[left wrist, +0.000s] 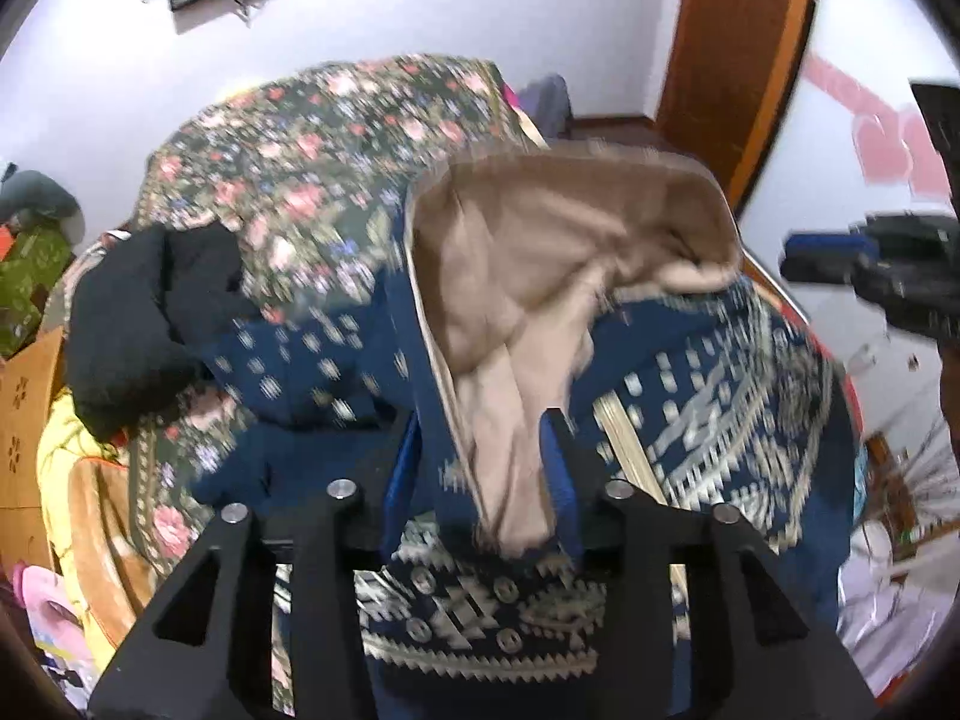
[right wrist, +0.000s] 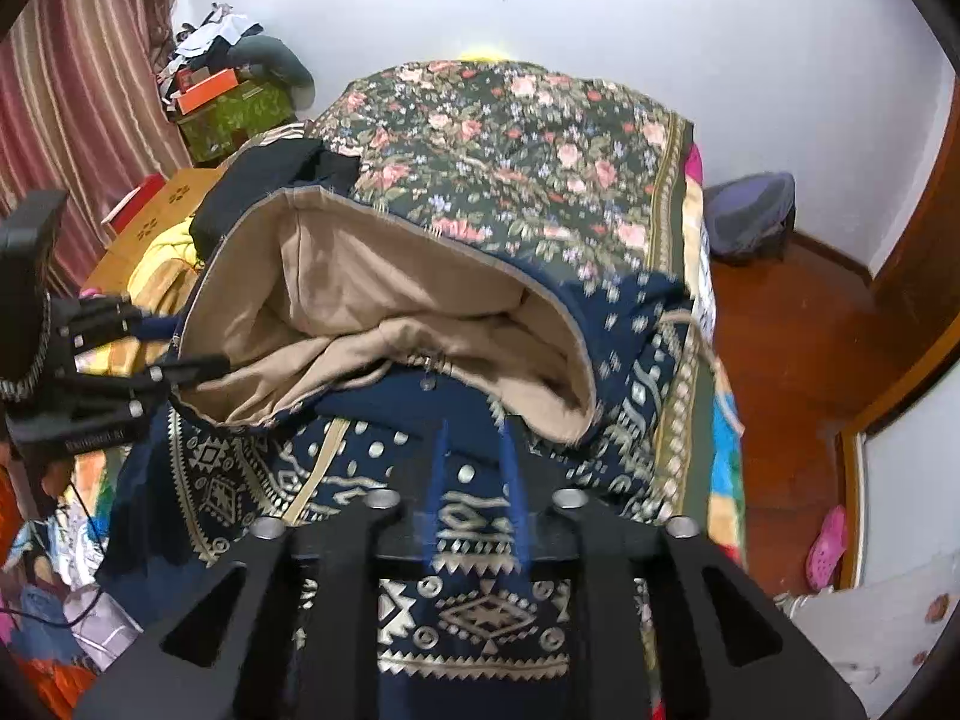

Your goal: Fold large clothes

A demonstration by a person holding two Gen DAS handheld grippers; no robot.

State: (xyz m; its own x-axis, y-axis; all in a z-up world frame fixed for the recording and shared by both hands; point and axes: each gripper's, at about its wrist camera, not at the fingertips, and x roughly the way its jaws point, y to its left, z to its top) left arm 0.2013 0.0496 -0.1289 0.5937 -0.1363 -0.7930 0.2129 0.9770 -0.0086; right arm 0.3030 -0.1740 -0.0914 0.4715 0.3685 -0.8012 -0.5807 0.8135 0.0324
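Floral bedspread [right wrist: 516, 138]; navy patterned garment [right wrist: 480, 618], beige lining [right wrist: 384, 306] exposed.

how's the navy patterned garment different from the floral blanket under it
The navy patterned garment is dark blue with pale geometric motifs; the floral blanket is dark green with pink roses. The garment is folded over, with its plain tan lining showing; the blanket shows only its printed side. The garment lies bunched in front; the blanket lies spread flat beneath and behind it. Both are patterned cloth on the bed.
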